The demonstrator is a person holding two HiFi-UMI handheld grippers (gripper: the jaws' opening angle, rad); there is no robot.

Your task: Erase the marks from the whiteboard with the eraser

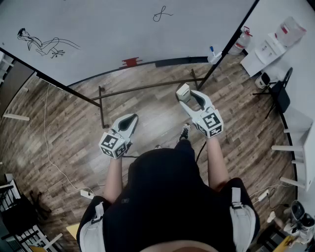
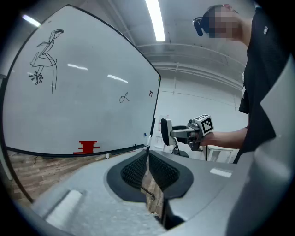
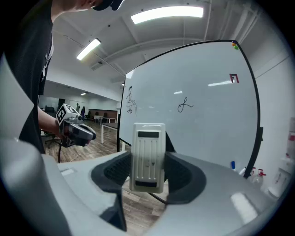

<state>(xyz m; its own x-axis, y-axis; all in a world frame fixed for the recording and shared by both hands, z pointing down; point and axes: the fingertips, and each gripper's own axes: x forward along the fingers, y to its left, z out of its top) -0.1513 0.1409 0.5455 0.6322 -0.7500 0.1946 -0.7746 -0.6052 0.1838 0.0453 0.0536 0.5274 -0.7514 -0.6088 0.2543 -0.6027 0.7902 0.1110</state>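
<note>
The whiteboard (image 1: 113, 29) stands ahead of me. It carries a black figure sketch (image 1: 44, 44) at the left, a small loop scribble (image 1: 162, 14) at the upper right and a red mark (image 1: 131, 62) near its bottom edge. My right gripper (image 1: 184, 94) is shut on a white ribbed eraser (image 3: 147, 156), held upright between the pads and well short of the board. My left gripper (image 1: 131, 119) is shut with nothing in it, lower and to the left. From the left gripper view I see the sketch (image 2: 44, 60), the scribble (image 2: 124, 97) and the red mark (image 2: 87, 147).
The board's metal stand bars (image 1: 142, 88) cross the wooden floor under it. A spray bottle (image 1: 239, 42) and a blue marker (image 1: 211, 49) sit by the board's right end. A black chair (image 1: 275, 91) and white tables (image 1: 300, 128) stand at the right. A cable (image 1: 49, 147) runs along the floor.
</note>
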